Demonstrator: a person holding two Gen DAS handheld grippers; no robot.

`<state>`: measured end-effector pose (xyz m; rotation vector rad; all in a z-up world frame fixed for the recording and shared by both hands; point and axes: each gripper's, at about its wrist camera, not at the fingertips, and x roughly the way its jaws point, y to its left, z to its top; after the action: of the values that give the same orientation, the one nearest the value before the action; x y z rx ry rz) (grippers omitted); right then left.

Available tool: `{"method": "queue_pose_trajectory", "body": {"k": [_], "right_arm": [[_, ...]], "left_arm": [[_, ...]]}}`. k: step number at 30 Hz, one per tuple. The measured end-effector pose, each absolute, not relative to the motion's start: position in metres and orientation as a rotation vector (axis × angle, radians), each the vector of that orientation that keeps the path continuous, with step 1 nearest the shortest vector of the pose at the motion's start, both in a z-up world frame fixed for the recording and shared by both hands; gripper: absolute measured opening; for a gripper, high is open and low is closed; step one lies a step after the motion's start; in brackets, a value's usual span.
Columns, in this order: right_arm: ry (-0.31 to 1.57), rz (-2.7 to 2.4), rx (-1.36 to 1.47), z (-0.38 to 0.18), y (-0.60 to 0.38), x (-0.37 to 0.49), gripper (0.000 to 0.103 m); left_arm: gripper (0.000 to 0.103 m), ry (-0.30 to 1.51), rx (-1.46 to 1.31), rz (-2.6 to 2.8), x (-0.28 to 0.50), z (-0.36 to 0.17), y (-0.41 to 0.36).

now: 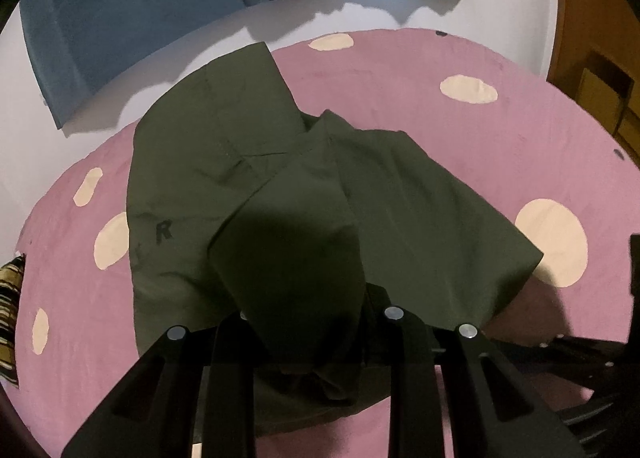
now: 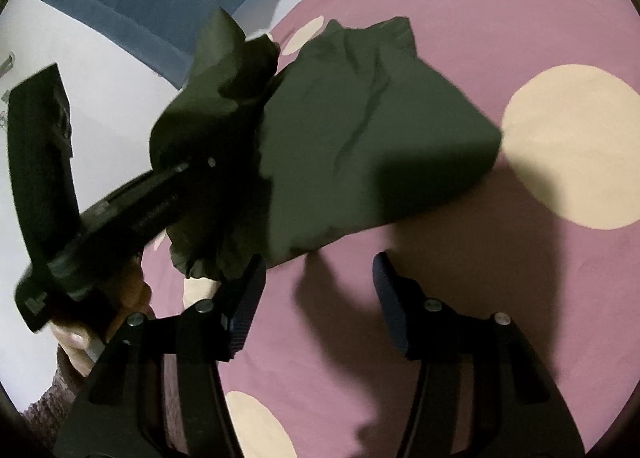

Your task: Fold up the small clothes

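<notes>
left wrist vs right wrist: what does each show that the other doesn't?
Left wrist only: a black "R" printed on the dark green garment, and a striped fabric at the left edge.

Right wrist only: the left gripper from outside, shut on bunched cloth, the person's hand under it, and the right gripper open and empty.

Both: the garment, the pink polka-dot sheet, the blue fabric.

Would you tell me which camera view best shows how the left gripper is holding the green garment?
The right wrist view: it shows the left gripper from the side, clamped on bunched cloth of the green garment. The left wrist view shows cloth draped over its own fingers, hiding the grip.
</notes>
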<state>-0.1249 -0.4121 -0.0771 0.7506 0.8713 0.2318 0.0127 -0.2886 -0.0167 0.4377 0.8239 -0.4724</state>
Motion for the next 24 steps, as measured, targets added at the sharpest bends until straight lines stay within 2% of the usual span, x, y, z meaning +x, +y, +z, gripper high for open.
{"method": "queue_pose_trajectory", "body": {"k": [7,10,12,14,17,21,24], "right_arm": [[0.857,0.217,0.792,-0.068,-0.430,-0.157,0.056],[0.844,0.202,0.798,-0.062,-0.440,-0.167,0.057],[0.834,0.192,0.803,-0.060,-0.447,-0.169,0.057],[0.825,0.183,0.807,-0.060,-0.453,-0.168,0.057],[0.806,0.169,0.813,-0.054,-0.459,-0.174,0.057],[0.763,0.160,0.825,-0.040,-0.468,-0.183,0.061],[0.734,0.196,0.862,-0.029,-0.472,-0.182,0.064]], "left_arm": [[0.029,0.776,0.463,-0.450,0.001,-0.013,-0.293],[0.038,0.748,0.452,-0.461,-0.007,-0.006,-0.290],[0.051,0.726,0.446,-0.483,-0.018,0.001,-0.288],[0.056,0.712,0.435,-0.503,-0.027,0.006,-0.286],[0.059,0.686,0.400,-0.540,-0.044,0.015,-0.274],[0.071,0.666,0.276,-0.616,-0.061,0.028,-0.231],[0.073,0.626,0.191,-0.626,-0.066,0.031,-0.188]]}}
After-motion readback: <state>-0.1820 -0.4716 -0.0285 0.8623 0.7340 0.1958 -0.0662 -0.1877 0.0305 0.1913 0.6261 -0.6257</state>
